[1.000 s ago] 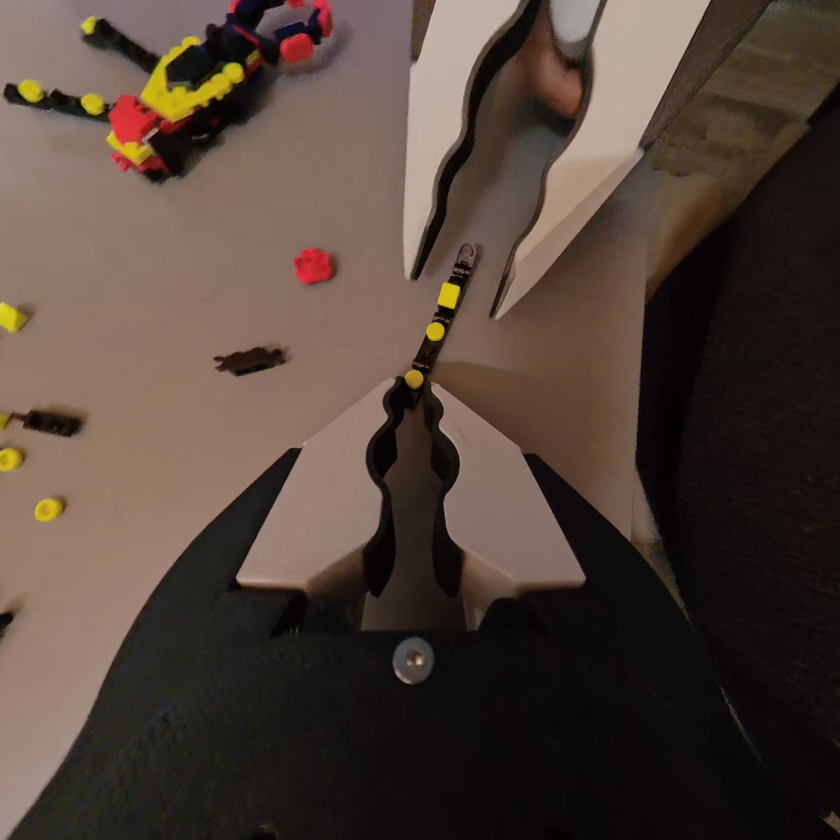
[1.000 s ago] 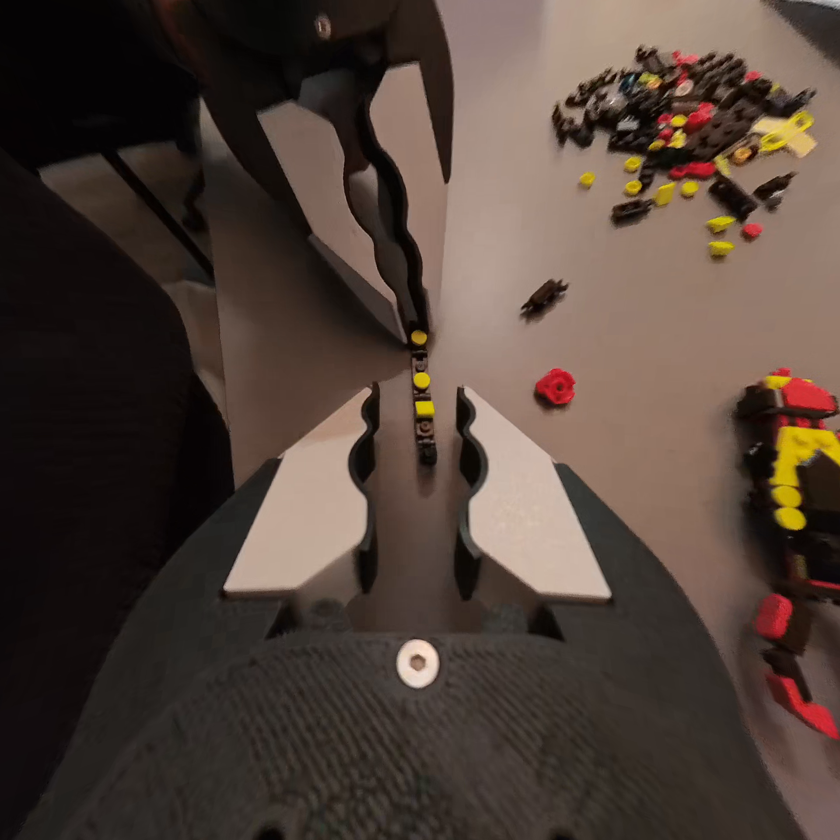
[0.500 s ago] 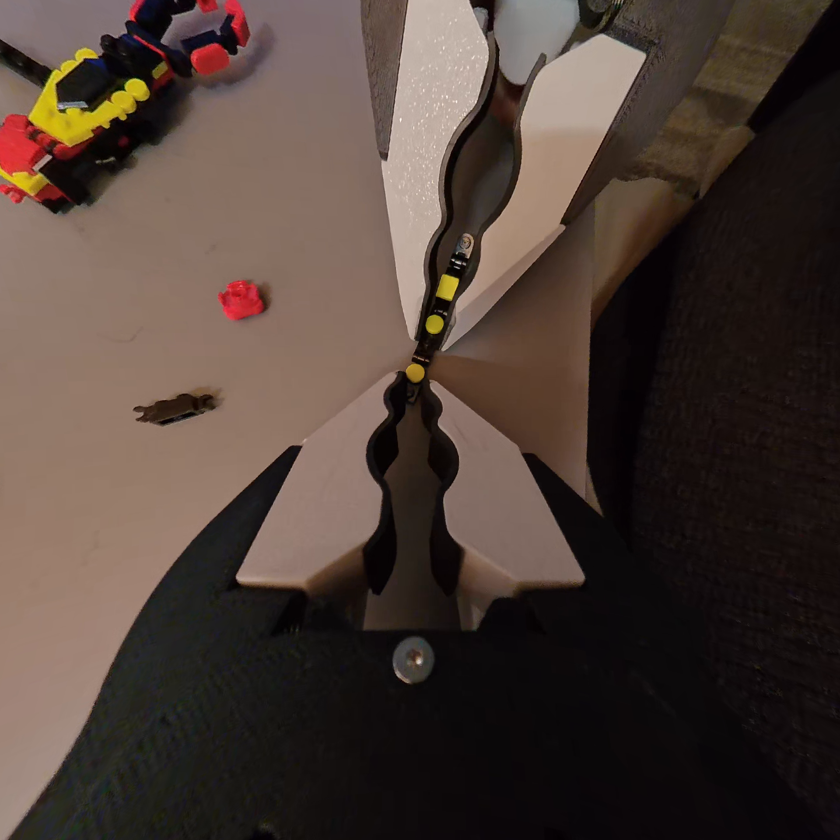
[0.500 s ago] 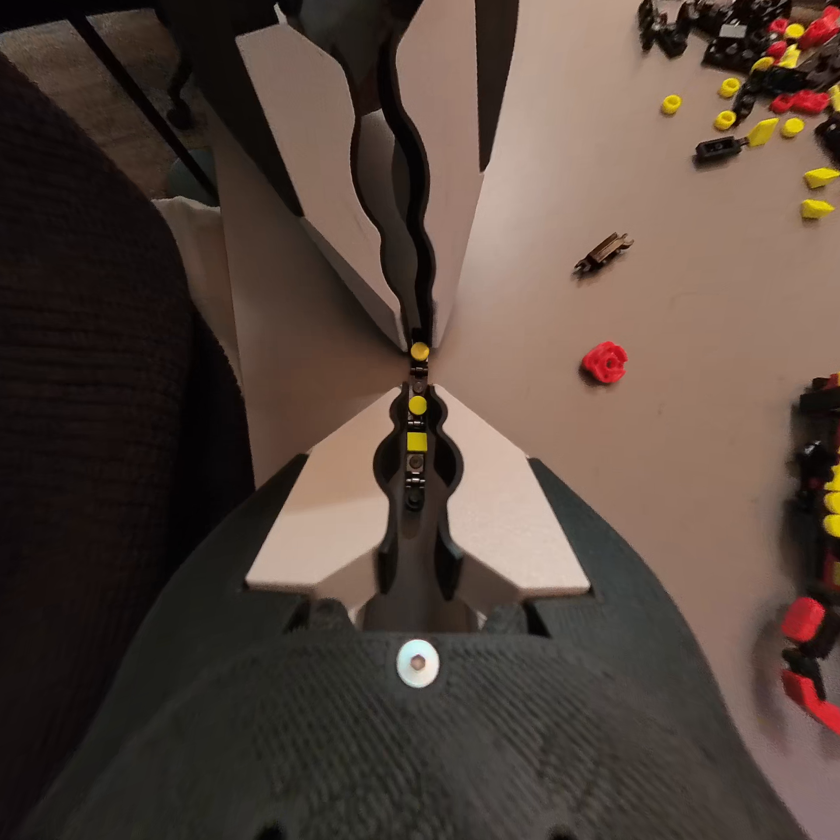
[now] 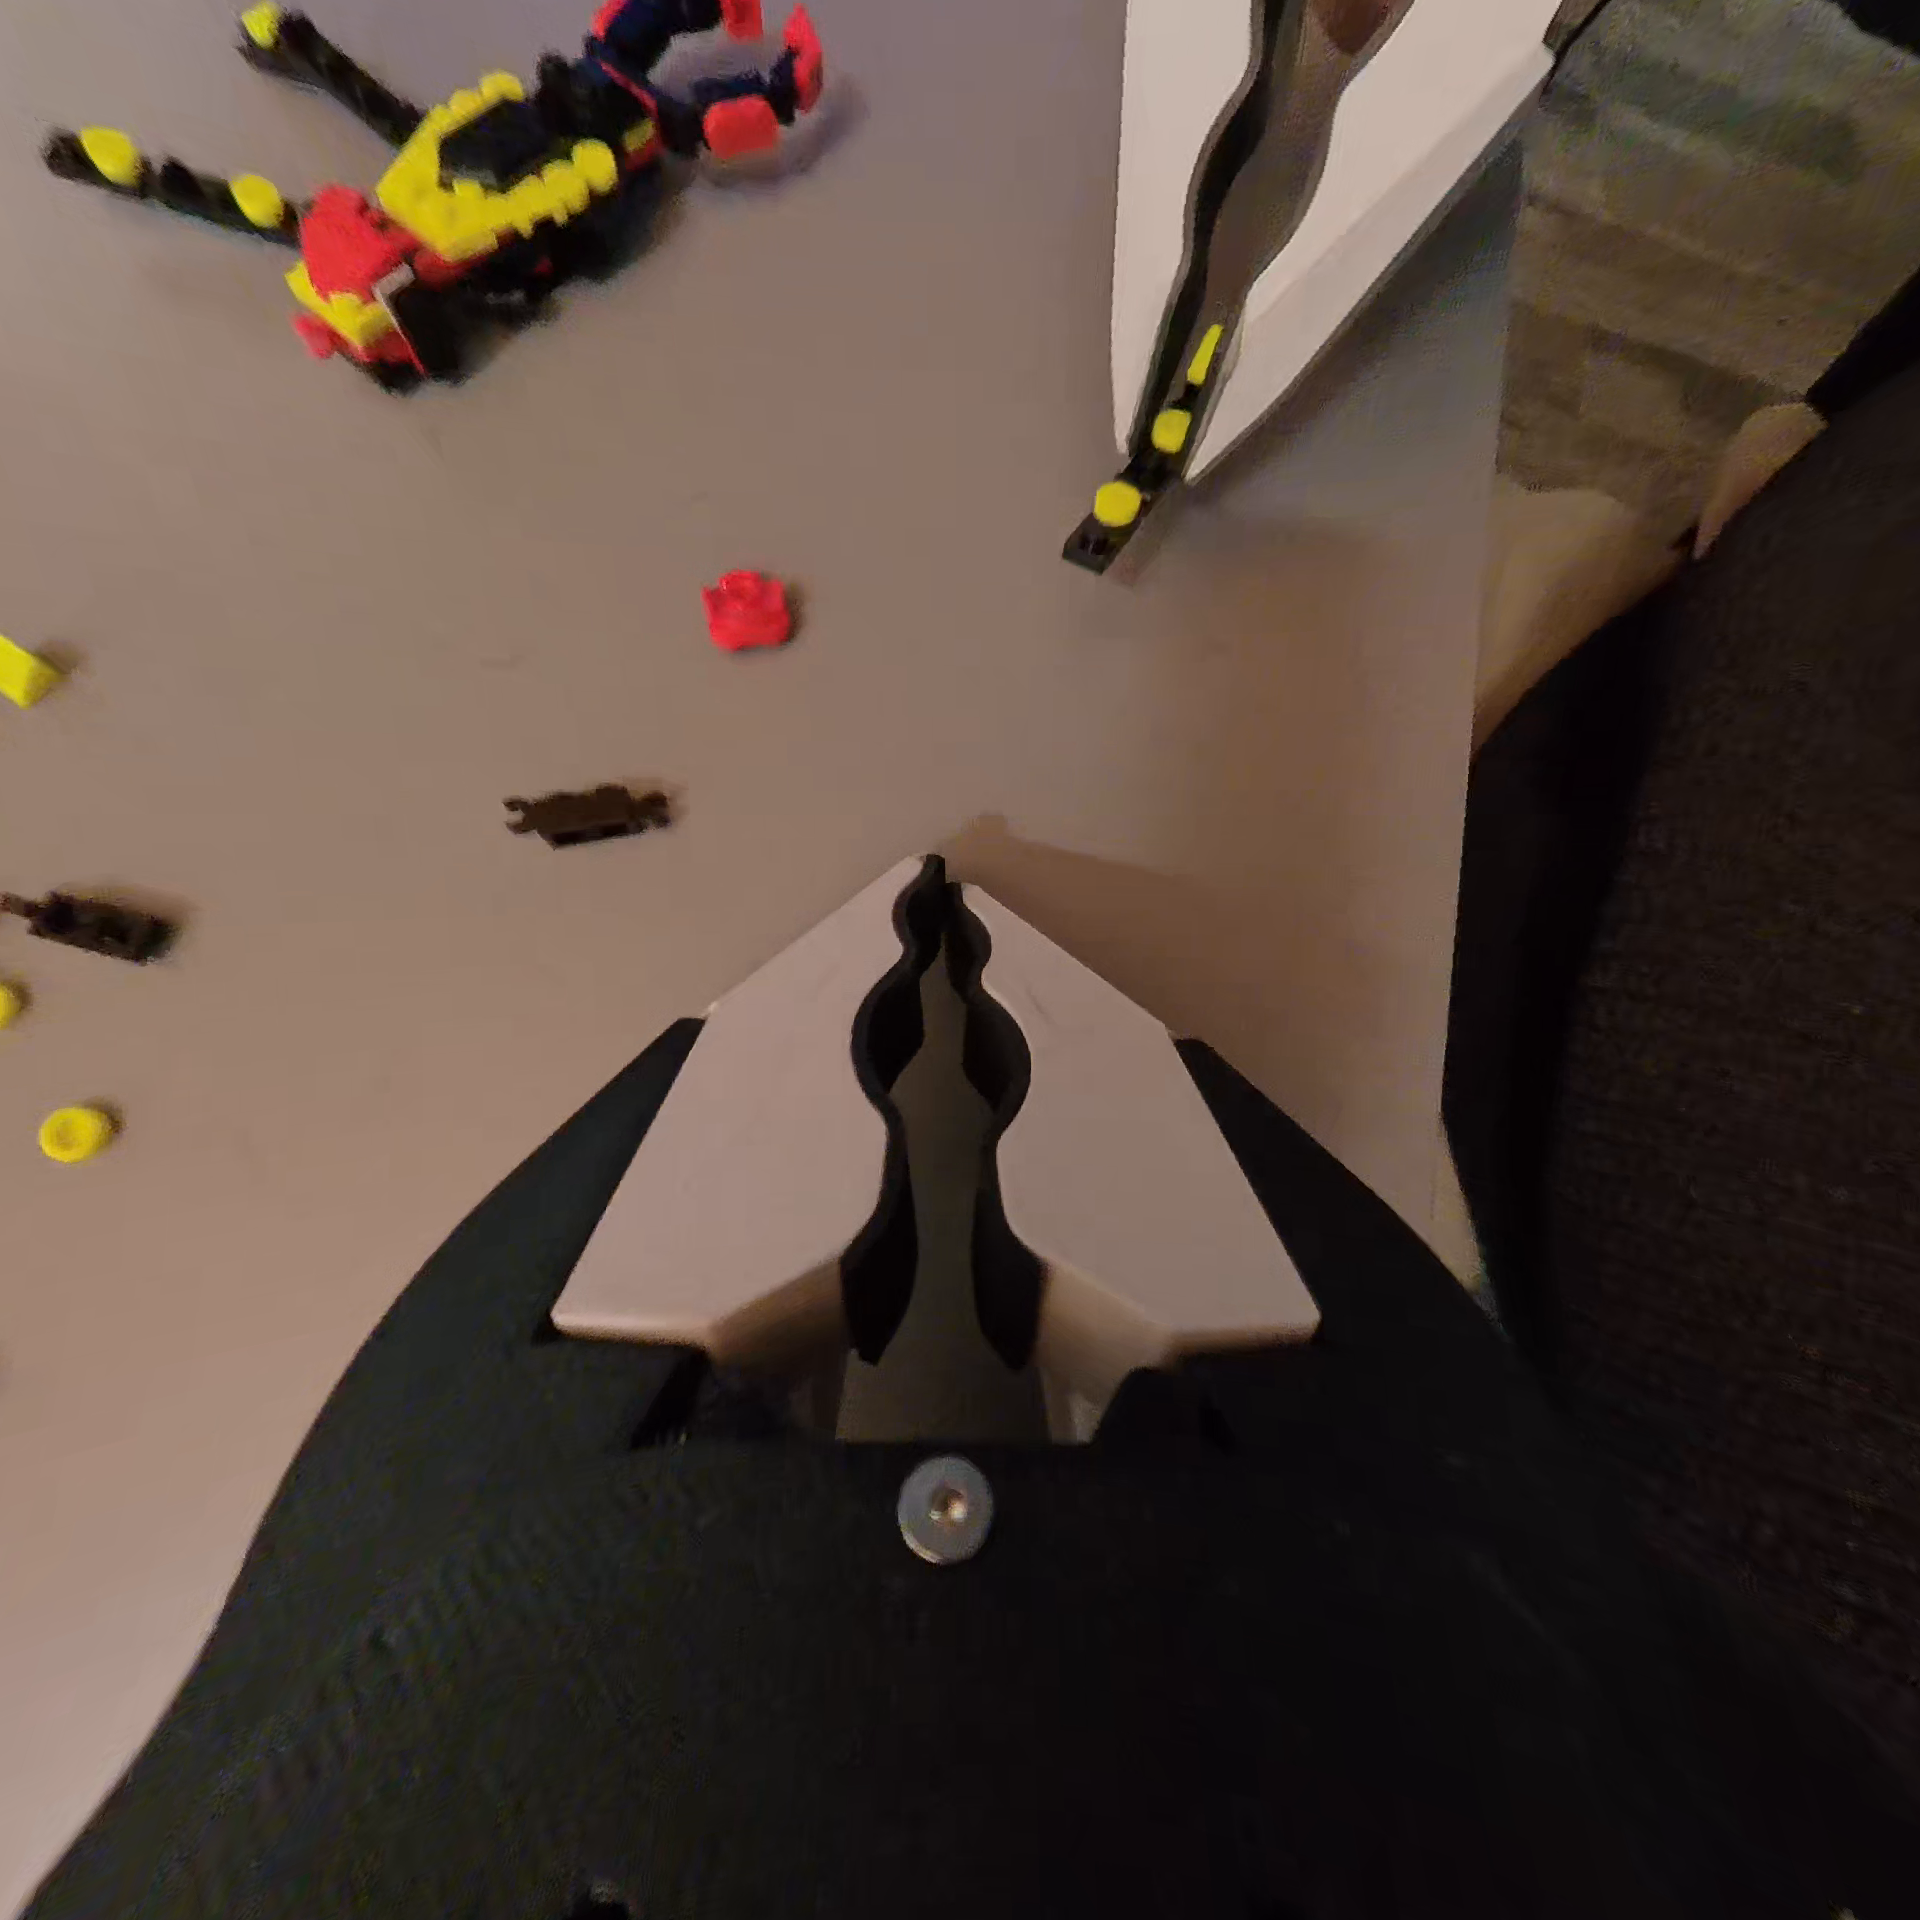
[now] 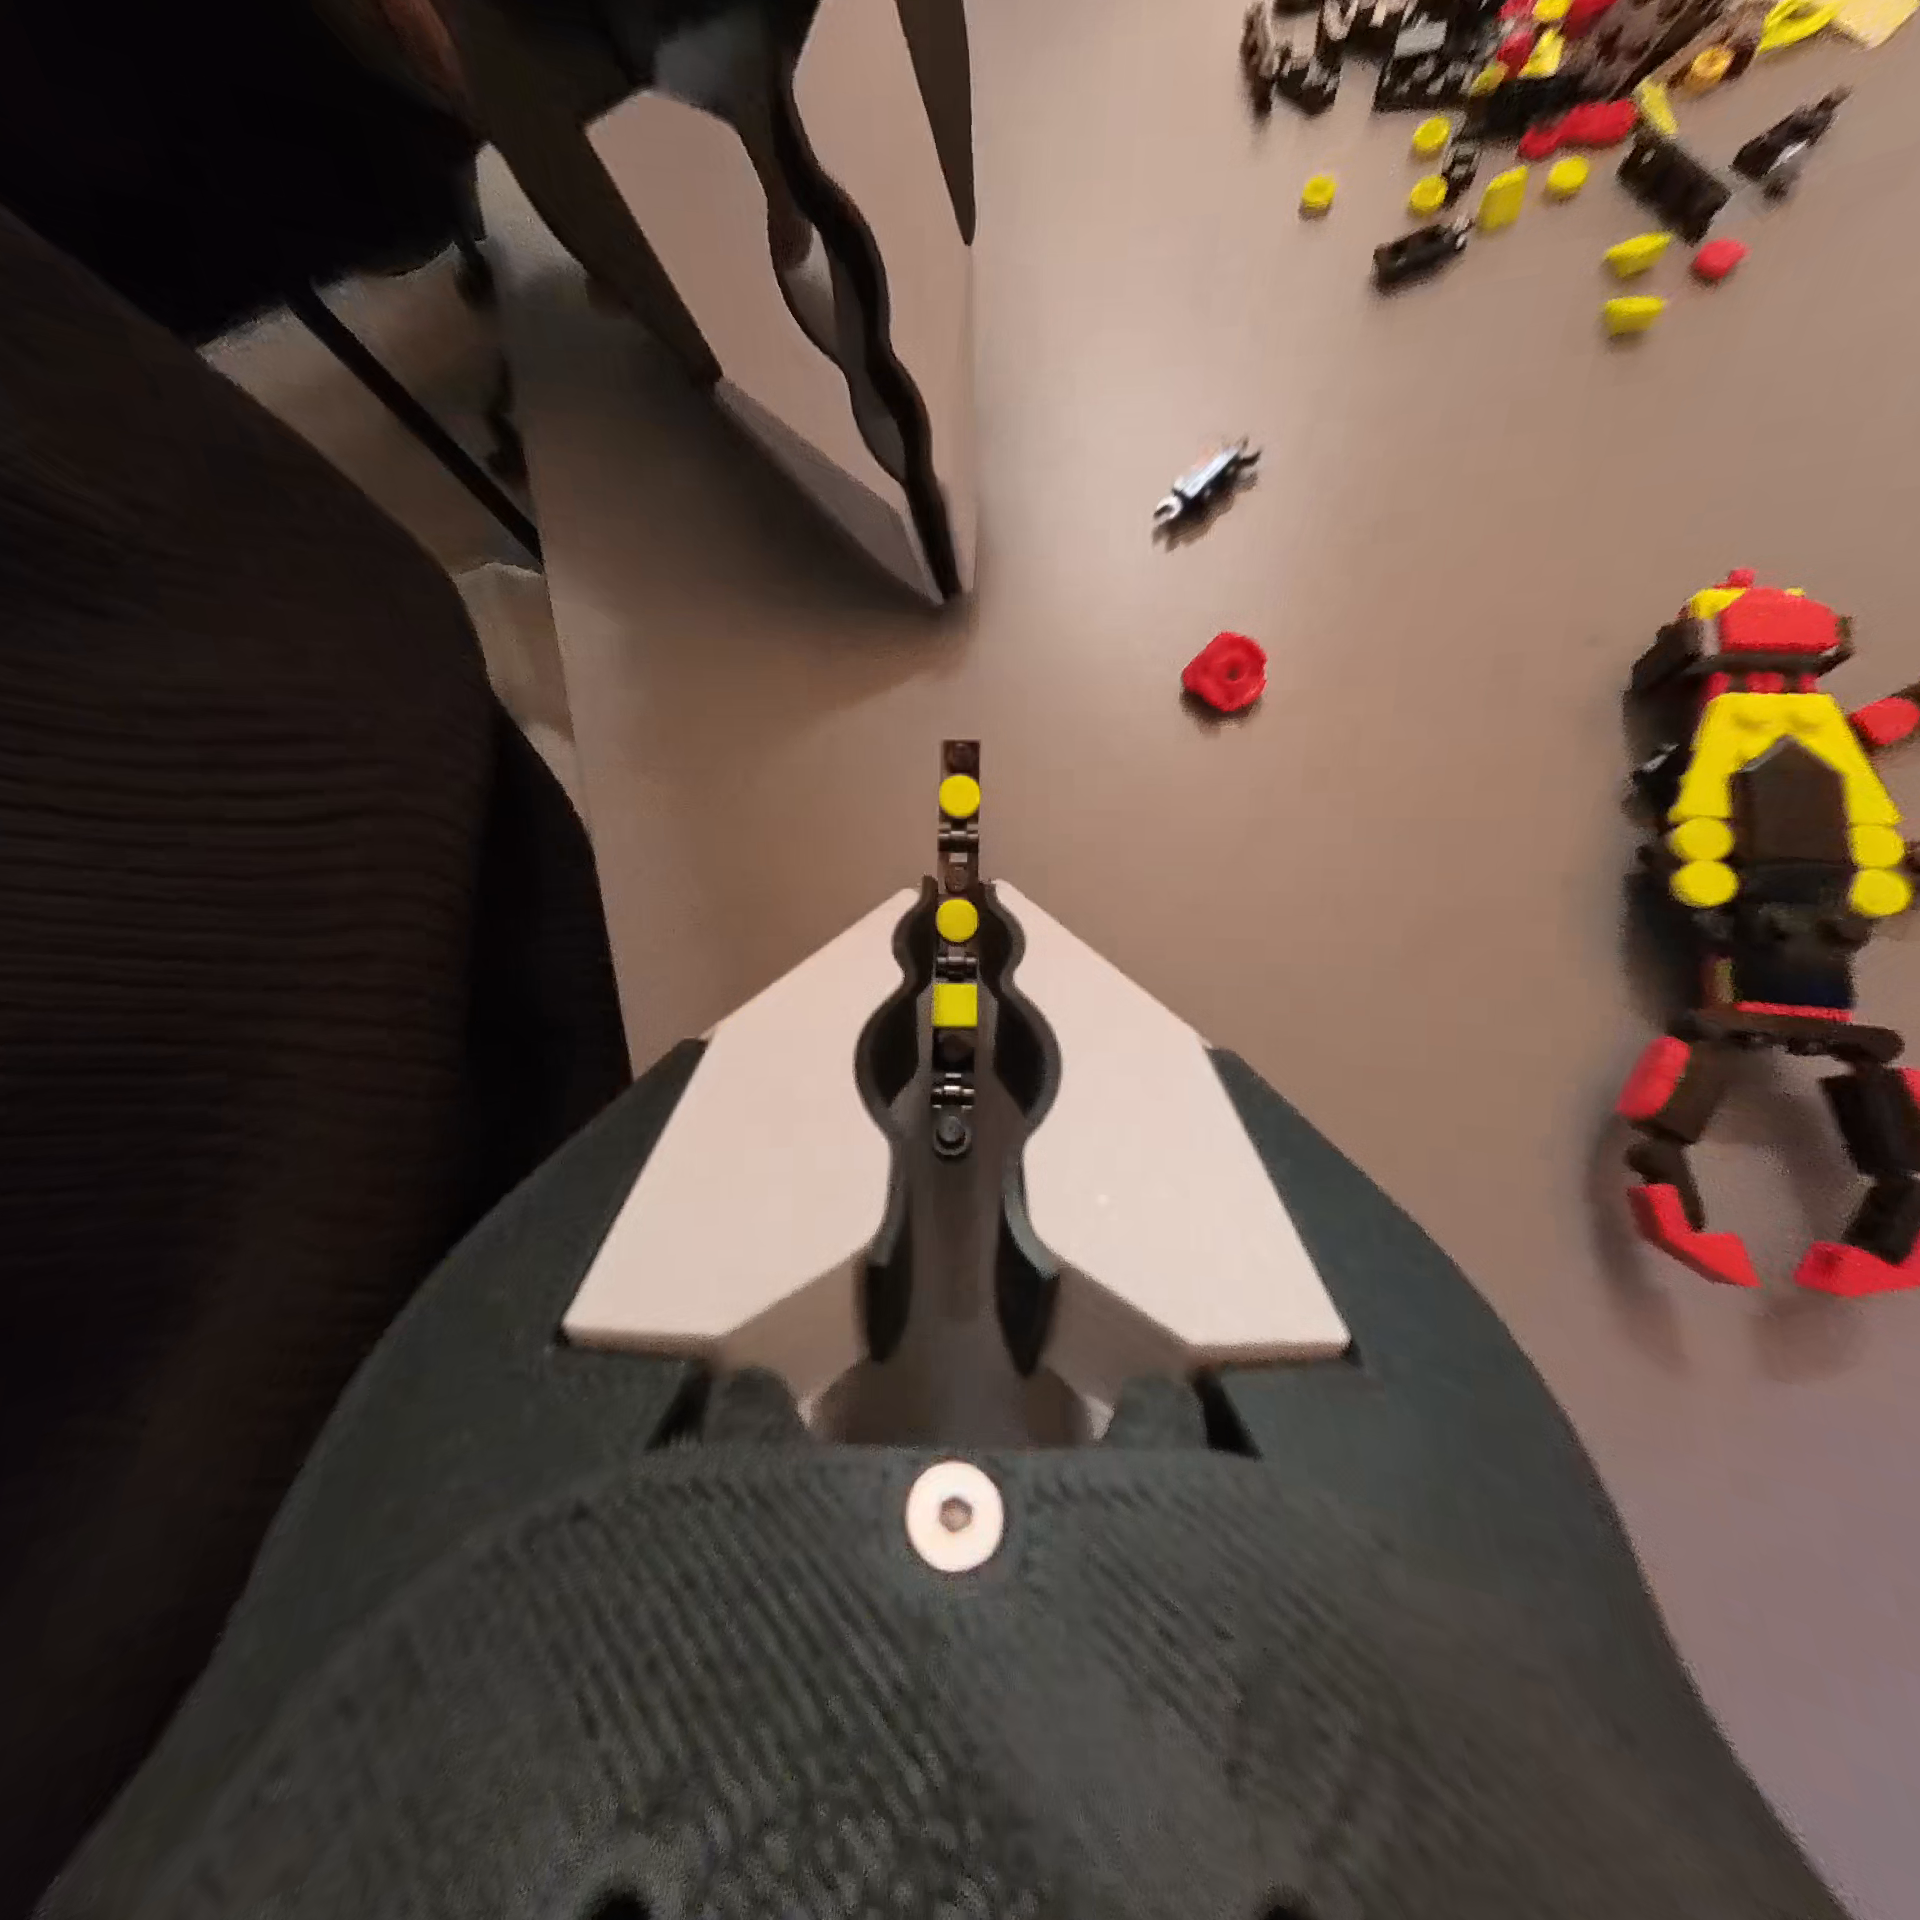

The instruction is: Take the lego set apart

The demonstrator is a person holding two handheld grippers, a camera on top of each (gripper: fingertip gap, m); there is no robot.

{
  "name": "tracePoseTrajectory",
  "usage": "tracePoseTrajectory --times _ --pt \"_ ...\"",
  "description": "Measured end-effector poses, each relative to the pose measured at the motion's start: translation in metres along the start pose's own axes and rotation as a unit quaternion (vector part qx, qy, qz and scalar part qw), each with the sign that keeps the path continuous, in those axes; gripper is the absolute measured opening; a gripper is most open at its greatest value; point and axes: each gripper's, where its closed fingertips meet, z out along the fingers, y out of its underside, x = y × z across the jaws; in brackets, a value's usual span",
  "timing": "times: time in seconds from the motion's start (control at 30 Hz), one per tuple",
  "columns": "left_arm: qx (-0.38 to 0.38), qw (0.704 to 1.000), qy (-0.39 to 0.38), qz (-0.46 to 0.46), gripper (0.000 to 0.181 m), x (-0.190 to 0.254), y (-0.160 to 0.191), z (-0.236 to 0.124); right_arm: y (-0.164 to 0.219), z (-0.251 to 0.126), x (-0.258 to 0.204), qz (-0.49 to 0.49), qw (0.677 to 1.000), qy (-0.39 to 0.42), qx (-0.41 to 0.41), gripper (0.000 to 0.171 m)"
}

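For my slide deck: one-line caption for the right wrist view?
Right gripper clamps a black strip with yellow studs; left gripper apart.

Each gripper has a matte black, textured printed body, broad at the base, with a round silver screw (image 5: 943,1509) centred just behind the fingers. The left gripper (image 5: 940,883) and the right gripper (image 6: 956,899) both carry pale angular fingers (image 6: 748,1174) lined inside with wavy black pads (image 5: 883,1049).
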Motion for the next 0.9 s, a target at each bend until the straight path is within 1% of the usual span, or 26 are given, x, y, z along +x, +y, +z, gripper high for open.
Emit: tracePoseTrajectory --times 0.03,0.13,0.2,0.37,0.4,0.43,0.47,0.63,0.7,0.83,0.87,0.9 --pt "0.011 1.000 0.002 0.004 0.005 0.002 -0.006 0.002 -0.002 0.000 0.001 -0.011 1.000 0.007 0.001 0.007" --pt "0.041 0.997 0.060 -0.003 0.033 0.025 -0.020 0.006 -0.005 0.003 -0.012 -0.046 0.999 -0.008 0.005 0.007" --pt "0.052 0.995 0.083 0.005 0.037 0.037 -0.025 0.007 -0.008 0.007 -0.023 -0.064 0.998 -0.024 0.009 0.007" --pt "0.051 0.990 0.132 0.027 0.035 0.062 -0.028 0.011 -0.015 0.012 -0.039 -0.093 0.995 -0.044 0.017 0.007" --pt "0.045 0.990 0.133 0.033 0.029 0.064 -0.027 0.012 -0.014 0.014 -0.040 -0.095 0.994 -0.046 0.012 0.007" --pt "0.042 0.989 0.135 0.039 0.014 0.066 -0.026 0.013 -0.012 0.016 -0.041 -0.099 0.994 -0.044 0.005 0.007" --pt "0.040 0.989 0.136 0.043 0.010 0.067 -0.025 0.013 -0.010 0.017 -0.042 -0.104 0.994 -0.046 -0.001 0.007" --pt "0.036 0.988 0.138 0.065 0.006 0.068 -0.022 0.010 -0.011 0.018 -0.048 -0.099 0.994 -0.055 -0.005 0.007" --pt "0.038 0.987 0.136 0.075 0.007 0.067 -0.023 0.007 -0.015 0.015 -0.048 -0.099 0.994 -0.055 0.006 0.007" --pt "0.068 0.984 0.152 0.061 0.009 0.070 -0.036 -0.004 -0.028 0.001 -0.050 -0.084 0.993 -0.073 0.044 0.008" --pt "0.070 0.984 0.155 0.061 0.009 0.070 -0.037 -0.006 -0.028 -0.001 -0.051 -0.082 0.993 -0.076 0.044 0.008" --pt "0.049 0.988 0.132 0.065 0.008 0.060 -0.028 -0.006 -0.017 -0.002 -0.044 -0.090 0.994 -0.062 0.011 0.007"
